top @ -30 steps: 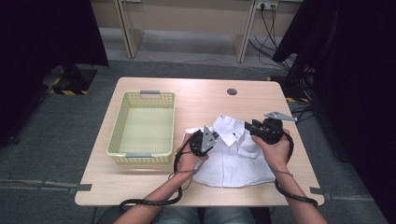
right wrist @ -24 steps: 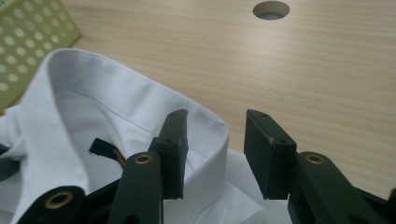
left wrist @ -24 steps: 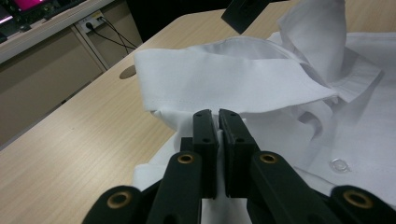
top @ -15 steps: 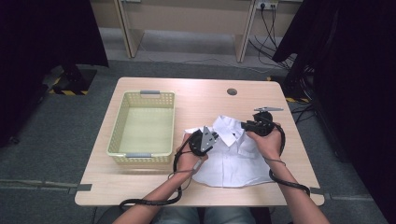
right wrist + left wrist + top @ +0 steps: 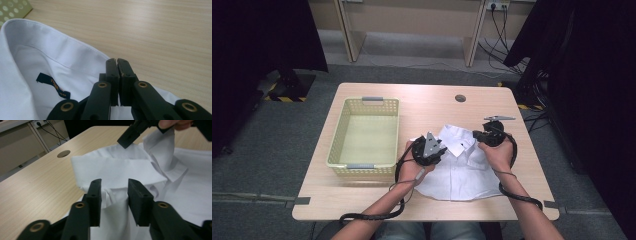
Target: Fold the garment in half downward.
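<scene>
A white shirt (image 5: 462,170) lies by the wooden desk's (image 5: 432,102) near edge, grey carpet (image 5: 267,165) around; left tongs (image 5: 113,195) just opening apart, right tongs (image 5: 117,72) clamped on its collar.

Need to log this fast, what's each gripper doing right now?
Left gripper: fingers just opening, white shirt cloth between them, not clamped.
Right gripper: fingers just closed, apparently pinching the shirt's collar edge.

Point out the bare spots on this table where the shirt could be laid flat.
Bare wood lies along the table's far edge, between the basket and the cable hole, and along the near-left edge in front of the basket. The near-right is crowded by the white shirt and both hands.
</scene>
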### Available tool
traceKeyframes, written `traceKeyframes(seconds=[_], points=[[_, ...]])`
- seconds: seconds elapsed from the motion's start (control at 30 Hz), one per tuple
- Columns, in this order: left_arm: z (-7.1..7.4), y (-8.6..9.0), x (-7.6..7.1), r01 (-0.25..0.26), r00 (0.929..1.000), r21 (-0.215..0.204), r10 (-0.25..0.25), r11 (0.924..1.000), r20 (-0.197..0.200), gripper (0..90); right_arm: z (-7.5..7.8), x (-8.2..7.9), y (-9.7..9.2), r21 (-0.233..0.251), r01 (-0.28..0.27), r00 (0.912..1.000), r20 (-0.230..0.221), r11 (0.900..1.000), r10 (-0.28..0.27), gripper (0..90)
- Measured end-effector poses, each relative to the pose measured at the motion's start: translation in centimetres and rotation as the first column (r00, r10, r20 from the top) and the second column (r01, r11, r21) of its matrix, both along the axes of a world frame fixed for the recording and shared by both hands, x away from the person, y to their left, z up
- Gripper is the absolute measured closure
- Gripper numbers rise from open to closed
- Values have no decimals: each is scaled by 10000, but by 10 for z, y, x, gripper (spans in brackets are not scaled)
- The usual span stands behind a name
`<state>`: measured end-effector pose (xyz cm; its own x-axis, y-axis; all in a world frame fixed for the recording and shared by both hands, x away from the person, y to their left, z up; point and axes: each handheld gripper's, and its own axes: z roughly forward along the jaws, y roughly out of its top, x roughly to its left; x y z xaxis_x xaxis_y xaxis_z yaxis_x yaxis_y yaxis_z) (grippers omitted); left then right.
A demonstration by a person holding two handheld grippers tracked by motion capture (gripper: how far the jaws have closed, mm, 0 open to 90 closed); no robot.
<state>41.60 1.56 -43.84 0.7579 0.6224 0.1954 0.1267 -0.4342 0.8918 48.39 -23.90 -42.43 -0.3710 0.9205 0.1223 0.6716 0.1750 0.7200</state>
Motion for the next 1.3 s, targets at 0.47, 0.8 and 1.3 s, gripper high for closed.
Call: traceKeyframes(seconds=[0.47,0.8,1.3], points=[[41,19,23,-460,9970,-1125,385,9926,-678,479,6,-23,1,111,-82,9919,1272,9999,67,882],[38,10,50,-399,9816,-1292,147,9908,-1903,441,6,-37,4,97,-188,9809,1937,9998,166,880],[29,2,40,984,9668,-640,-1106,9931,-2302,506,1,-53,-1,245,-334,9764,2144,9991,273,846]])
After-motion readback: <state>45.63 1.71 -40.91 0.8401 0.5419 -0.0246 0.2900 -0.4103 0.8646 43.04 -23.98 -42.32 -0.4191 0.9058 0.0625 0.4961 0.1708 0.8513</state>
